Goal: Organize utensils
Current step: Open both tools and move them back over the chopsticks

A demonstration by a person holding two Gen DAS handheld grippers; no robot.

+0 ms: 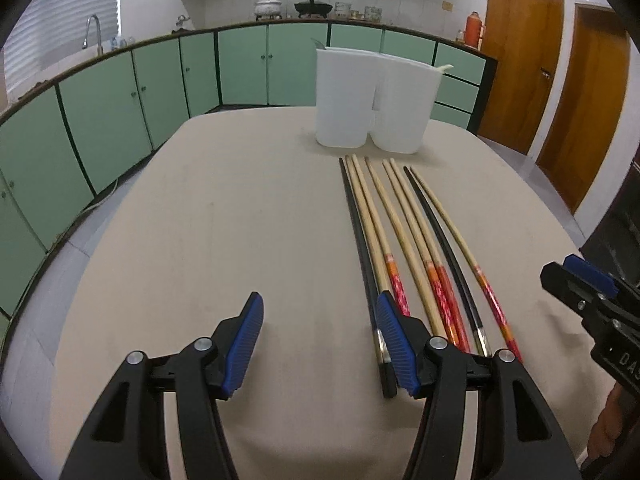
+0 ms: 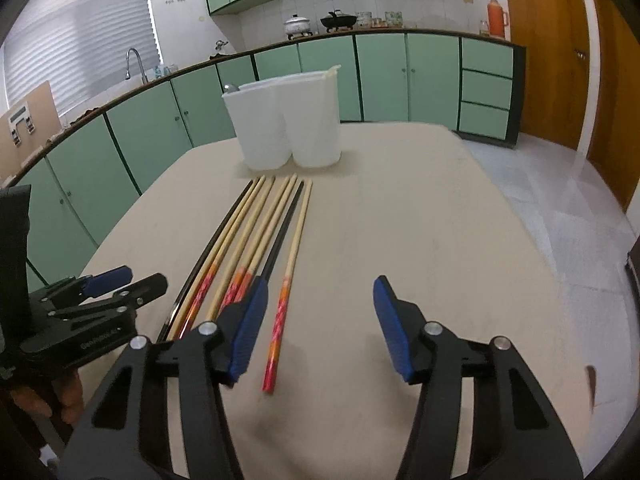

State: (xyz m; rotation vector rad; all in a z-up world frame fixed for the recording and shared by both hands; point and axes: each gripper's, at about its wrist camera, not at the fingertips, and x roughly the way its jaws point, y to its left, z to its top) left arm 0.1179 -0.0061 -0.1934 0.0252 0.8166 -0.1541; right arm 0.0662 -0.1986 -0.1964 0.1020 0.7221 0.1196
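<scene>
Several chopsticks (image 1: 404, 240) lie side by side on the beige table (image 1: 224, 216), bamboo ones with red-orange ends and two black ones; they also show in the right wrist view (image 2: 256, 232). A white two-compartment plastic holder (image 1: 372, 100) stands behind their tips, also in the right wrist view (image 2: 288, 120), with a utensil end sticking out of each side. My left gripper (image 1: 320, 316) is open and empty, its right finger beside the leftmost black chopstick. My right gripper (image 2: 320, 300) is open and empty, over the rightmost chopstick (image 2: 288, 280).
The table (image 2: 420, 220) has bare surface left of the chopsticks and right of them. Green kitchen cabinets (image 1: 120, 96) run behind, with a sink tap (image 1: 92, 32) and pots on the counter. Wooden doors (image 1: 560, 88) stand at the right.
</scene>
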